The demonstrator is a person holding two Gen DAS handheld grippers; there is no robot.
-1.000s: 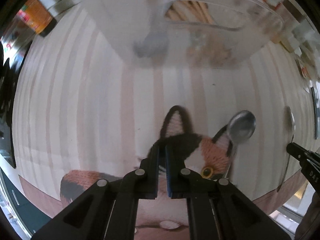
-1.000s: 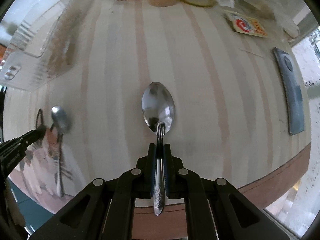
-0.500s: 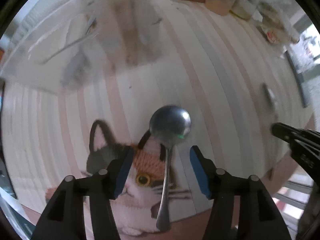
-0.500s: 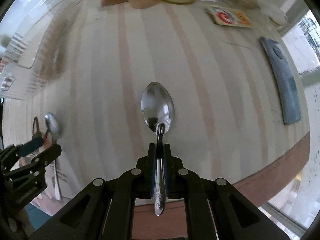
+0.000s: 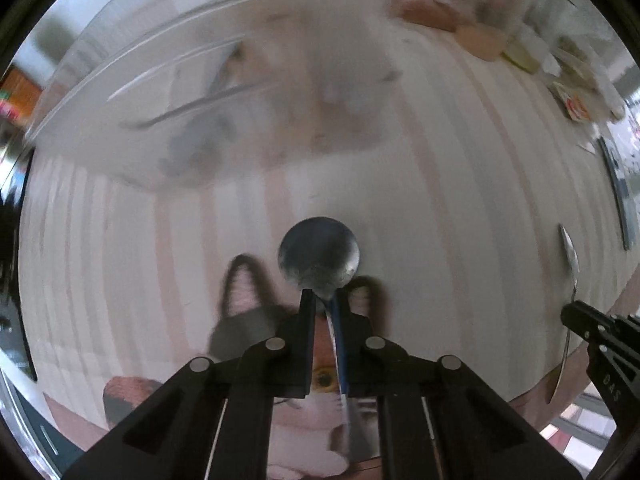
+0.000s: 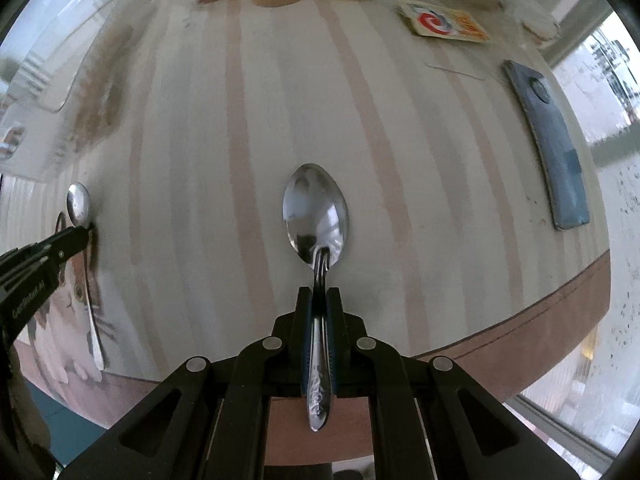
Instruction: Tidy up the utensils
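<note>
My left gripper (image 5: 322, 300) has its jaws closed to a narrow gap around the handle of a round-bowled metal spoon (image 5: 318, 256) that lies over the cat picture (image 5: 320, 380); the handle rests against the right jaw. The same spoon shows in the right wrist view (image 6: 78, 204) with the left gripper (image 6: 82, 234) at its neck. My right gripper (image 6: 319, 292) is shut on an oval metal spoon (image 6: 316, 212) with a patterned handle, held just above the striped table (image 6: 400, 160). That spoon shows at the far right of the left wrist view (image 5: 570, 256).
A clear plastic utensil tray (image 5: 224, 100) with cutlery inside stands at the back left, also seen in the right wrist view (image 6: 60, 80). A blue-grey flat case (image 6: 548, 140), a printed packet (image 6: 444, 24) and several jars stand along the far edge. The table's brown edge (image 6: 520, 320) is near.
My left gripper moved onto the round spoon and closed from wide open to nearly shut around its handle. My right gripper kept its spoon and barely moved.
</note>
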